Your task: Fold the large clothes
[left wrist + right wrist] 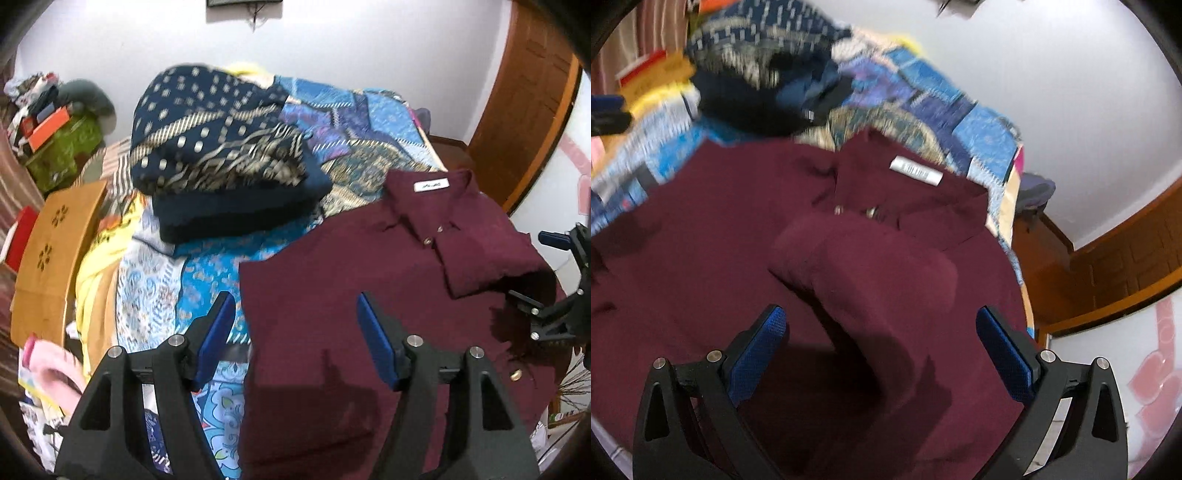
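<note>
1. Two tongs in all: left tongs at the bottom of the left view, blue pads spread well apart, nothing between them, hovering over the left edge of one maroon shirt.
2. Right tongs at the bottom of the right view, jaws wide apart, gripping nothing; a raised fold of the shirt sits just above the gap, contact not clear through the blur.
3. Right tongs also seen at the right edge of the left view, above the shirt's far sleeve.
4. Shirt spread flat at centre right, collar up, one white label, buttons down the front.
5. One blue patterned bedspread underneath, bare at centre left.
6. One navy dotted pile of folded clothes at upper centre, apart from the shirt.
7. One tan box at left edge; white wall above; brown door at upper right.
</note>
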Motion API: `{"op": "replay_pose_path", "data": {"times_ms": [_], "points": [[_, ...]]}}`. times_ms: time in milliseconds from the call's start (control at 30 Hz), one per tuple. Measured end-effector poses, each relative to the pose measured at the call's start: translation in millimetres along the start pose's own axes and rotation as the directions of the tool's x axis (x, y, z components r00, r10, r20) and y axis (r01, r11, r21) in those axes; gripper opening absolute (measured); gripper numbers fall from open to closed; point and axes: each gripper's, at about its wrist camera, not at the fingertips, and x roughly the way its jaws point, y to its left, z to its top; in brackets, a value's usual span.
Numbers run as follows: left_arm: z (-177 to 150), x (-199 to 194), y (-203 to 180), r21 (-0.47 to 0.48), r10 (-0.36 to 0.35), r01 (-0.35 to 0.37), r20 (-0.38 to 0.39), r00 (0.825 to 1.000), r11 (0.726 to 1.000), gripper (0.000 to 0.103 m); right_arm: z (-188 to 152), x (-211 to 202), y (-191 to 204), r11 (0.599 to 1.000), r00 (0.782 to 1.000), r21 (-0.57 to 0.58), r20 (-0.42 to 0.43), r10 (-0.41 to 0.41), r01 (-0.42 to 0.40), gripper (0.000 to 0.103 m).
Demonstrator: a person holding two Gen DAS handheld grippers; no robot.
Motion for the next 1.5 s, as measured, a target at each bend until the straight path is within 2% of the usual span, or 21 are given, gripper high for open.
{"op": "replay_pose_path", "data": {"times_ms": [167, 333, 467, 600, 767, 833, 900, 1067, 1133, 1200, 1333, 1500], "points": [[-8.0, 10.3, -0.7, -0.027, -0.019, 0.018, -0.018, 1.0, 0.999, 0.067, 5.8, 17.5, -11.7, 0.998, 0.999, 0.061, -0.045, -0.018, 0.021, 0.101], [-6.5, 14.0, -15.9, 0.011, -0.01, 0.01, -0.01, 1.0, 1.0, 0.067, 1.6, 3.5, -40.3, 0.979, 0.998, 0.198, 0.012, -0.058, 0.055, 0.101], [-5.0, 16.2, -32.5, 0.047, -0.01, 0.011, -0.006, 1.0, 0.999, 0.067, -15.7, -16.4, -71.9, 0.938, 0.992, 0.335, 0.053, -0.112, 0.088, 0.101], [-5.2, 17.5, -50.7, 0.08, -0.029, 0.03, -0.007, 1.0, 0.996, 0.067, -44.2, -23.1, -99.9, 0.884, 0.996, 0.466, 0.053, -0.072, 0.039, 0.101], [-6.5, 20.8, -73.3, 0.139, -0.032, 0.033, -0.013, 0.999, 0.99, 0.067, -80.4, -17.4, -109.0, 0.837, 0.999, 0.546, 0.017, -0.035, 0.02, 0.101], [-9.7, 27.5, -80.2, 0.154, -0.045, 0.05, -0.037, 0.998, 0.987, 0.067, -96.9, -12.9, -109.4, 0.811, 1.0, 0.585, 0.002, 0.002, -0.003, 0.101], [-16.1, 43.0, -87.0, 0.162, -0.059, 0.074, -0.098, 0.993, 0.984, 0.067, -108.7, -8.8, -112.5, 0.786, 1.0, 0.617, -0.005, 0.029, -0.02, 0.101], [-41.0, 83.5, -98.6, 0.17, -0.056, 0.1, -0.243, 0.969, 0.98, 0.067, -137.5, -4.8, -122.6, 0.705, 0.995, 0.705, 0.009, 0.102, -0.079, 0.101], [-47.3, 88.3, -98.7, 0.159, -0.059, 0.098, -0.239, 0.969, 0.982, 0.068, -146.4, -4.2, -127.7, 0.676, 0.993, 0.731, 0.021, 0.119, -0.097, 0.101], [-48.1, 88.3, -97.6, 0.148, -0.063, 0.1, -0.239, 0.969, 0.984, 0.068, -152.4, -5.9, -131.0, 0.668, 0.995, 0.741, 0.012, 0.1, -0.076, 0.101], [-47.6, 90.1, -93.8, 0.122, -0.074, 0.107, -0.248, 0.966, 0.987, 0.069, -163.5, -12.3, -140.7, 0.665, 0.999, 0.746, -0.041, 0.003, 0.029, 0.101], [-43.5, 84.6, -98.9, 0.127, -0.051, 0.083, -0.24, 0.969, 0.988, 0.069, -178.3, -28.1, -157.5, 0.636, 0.999, 0.77, -0.039, -0.036, 0.053, 0.101]]}}
